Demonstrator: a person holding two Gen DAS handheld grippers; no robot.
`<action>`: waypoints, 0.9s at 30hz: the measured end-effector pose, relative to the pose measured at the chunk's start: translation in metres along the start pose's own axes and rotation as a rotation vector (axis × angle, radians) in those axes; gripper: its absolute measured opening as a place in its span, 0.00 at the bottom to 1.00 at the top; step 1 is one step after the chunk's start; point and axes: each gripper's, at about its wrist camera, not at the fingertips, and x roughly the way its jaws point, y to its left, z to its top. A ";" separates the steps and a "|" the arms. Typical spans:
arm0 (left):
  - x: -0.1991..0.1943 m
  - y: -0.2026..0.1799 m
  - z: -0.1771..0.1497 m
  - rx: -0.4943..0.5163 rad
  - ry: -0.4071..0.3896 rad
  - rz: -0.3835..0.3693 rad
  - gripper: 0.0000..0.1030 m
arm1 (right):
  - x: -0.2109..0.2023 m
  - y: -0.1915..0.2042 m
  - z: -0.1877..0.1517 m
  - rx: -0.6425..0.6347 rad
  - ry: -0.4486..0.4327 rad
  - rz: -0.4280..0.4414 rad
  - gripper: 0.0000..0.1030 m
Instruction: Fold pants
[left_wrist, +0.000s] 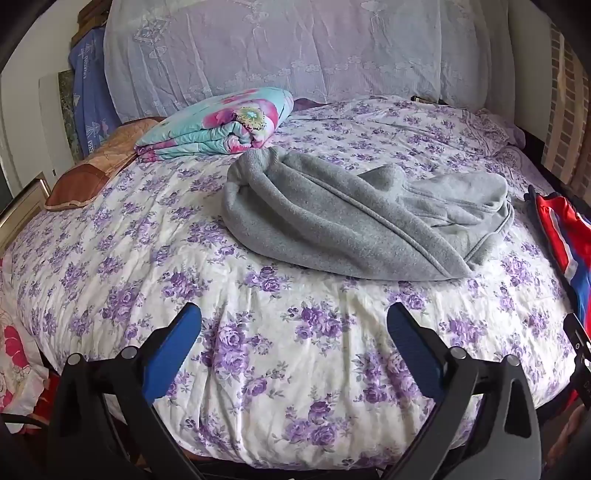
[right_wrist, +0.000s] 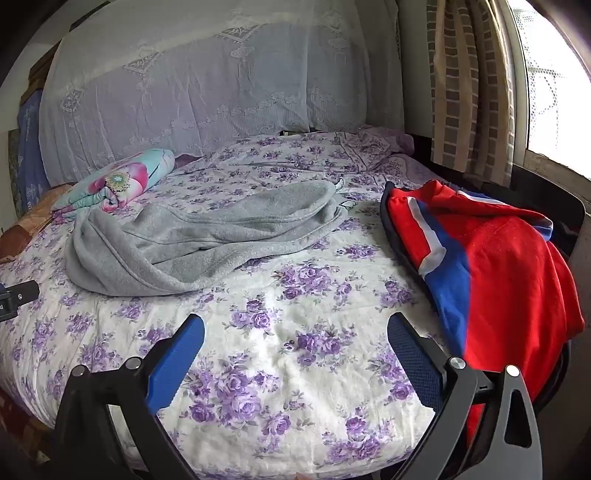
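Note:
Grey fleece pants (left_wrist: 351, 218) lie crumpled in a loose heap in the middle of the bed (left_wrist: 258, 350), cuff end at the far left, waist end at the right. They also show in the right wrist view (right_wrist: 199, 240), left of centre. My left gripper (left_wrist: 293, 317) is open and empty, hovering over the bed's near edge, short of the pants. My right gripper (right_wrist: 295, 325) is open and empty too, over the near part of the bed (right_wrist: 295, 369), to the right of the pants.
A red, blue and white garment (right_wrist: 498, 266) lies at the bed's right edge, also in the left wrist view (left_wrist: 565, 240). A folded floral quilt (left_wrist: 218, 125) and a brown pillow (left_wrist: 92, 173) sit at the far left. A lace-covered headboard (left_wrist: 295, 48) stands behind. A curtain (right_wrist: 469, 85) hangs right.

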 end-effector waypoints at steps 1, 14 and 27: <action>0.000 0.000 0.000 0.000 0.000 0.001 0.95 | 0.000 -0.001 0.000 0.002 0.002 0.002 0.97; 0.002 0.001 -0.003 -0.022 0.024 -0.012 0.95 | 0.000 0.001 0.004 -0.011 0.010 0.007 0.97; 0.004 0.005 -0.003 -0.031 0.029 -0.019 0.95 | -0.003 0.004 0.001 -0.021 0.004 0.006 0.97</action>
